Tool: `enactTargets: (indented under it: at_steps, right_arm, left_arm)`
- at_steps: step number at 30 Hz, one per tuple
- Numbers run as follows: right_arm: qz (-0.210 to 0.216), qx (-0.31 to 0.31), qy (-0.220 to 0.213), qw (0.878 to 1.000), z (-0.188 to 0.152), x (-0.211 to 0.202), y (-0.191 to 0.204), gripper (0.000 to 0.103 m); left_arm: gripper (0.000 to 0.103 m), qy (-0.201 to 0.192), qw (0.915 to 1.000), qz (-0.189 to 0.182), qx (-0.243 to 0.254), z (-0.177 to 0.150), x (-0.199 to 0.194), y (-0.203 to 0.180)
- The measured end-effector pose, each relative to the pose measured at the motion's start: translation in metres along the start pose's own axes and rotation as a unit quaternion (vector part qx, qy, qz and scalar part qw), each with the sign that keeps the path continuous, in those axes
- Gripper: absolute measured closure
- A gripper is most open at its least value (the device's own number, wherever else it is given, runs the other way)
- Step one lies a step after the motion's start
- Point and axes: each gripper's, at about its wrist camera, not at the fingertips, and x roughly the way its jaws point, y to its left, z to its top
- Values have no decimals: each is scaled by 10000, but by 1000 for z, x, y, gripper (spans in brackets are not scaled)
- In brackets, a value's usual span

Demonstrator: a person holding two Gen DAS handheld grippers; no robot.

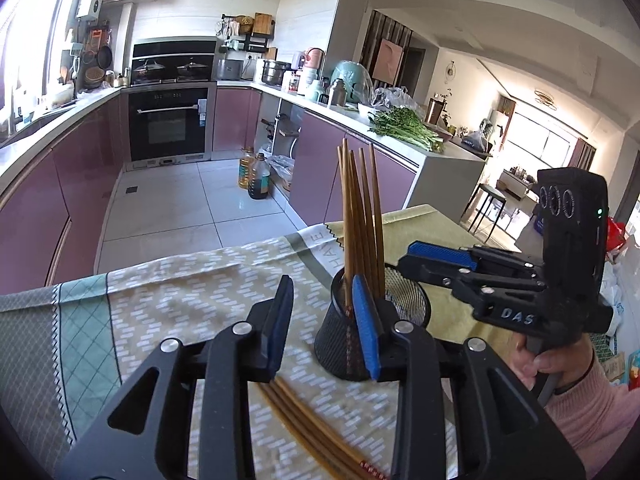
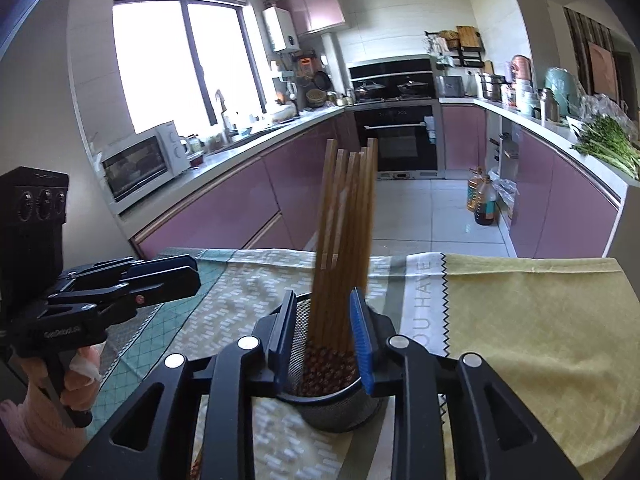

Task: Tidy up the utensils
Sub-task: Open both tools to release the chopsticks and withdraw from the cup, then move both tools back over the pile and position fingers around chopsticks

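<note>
A black mesh holder (image 1: pixel 340 344) (image 2: pixel 332 408) stands on the patterned tablecloth (image 1: pixel 180 300) with several brown chopsticks (image 1: pixel 360 208) (image 2: pixel 344 240) upright in it. My right gripper (image 2: pixel 322 334) (image 1: pixel 408 260) is over the holder's rim, open, with those chopsticks between its blue pads; they look blurred and lean toward the right pad. Just left of the holder my left gripper (image 1: pixel 324 324) (image 2: pixel 196 276) is open and holds nothing. Several loose chopsticks (image 1: pixel 312 428) lie flat on the cloth under the left gripper, partly hidden by its body.
A yellow cloth (image 2: pixel 520 320) covers the table's right side. The table's far edge (image 1: pixel 200 256) drops to the tiled kitchen floor, where oil bottles (image 1: pixel 256 176) stand. Purple cabinets line both sides, and greens (image 1: pixel 404 124) lie on the right counter.
</note>
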Motion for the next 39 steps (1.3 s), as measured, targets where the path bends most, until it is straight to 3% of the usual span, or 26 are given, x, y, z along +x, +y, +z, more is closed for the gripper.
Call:
enactTargets:
  at_steps: [5,9,18,39]
  right_arm:
    - [425,-459,54,9980,-18,-19,27,68]
    - [629,-647,390,9952,-39,-13,44,68]
    - [725,-434,1157,9897,-80,24,54,68]
    - [610,-198,1420,9878,-100,30,42,68]
  left_arm:
    - [68,139,9998,113,-62,-32,-18,9]
    - [68,438,9987,162,-226,-61,-19,18]
    - [66,979,9927,155,-693,-114,-5,29]
    - [66,1380,9879,291,-645,-134,20,12]
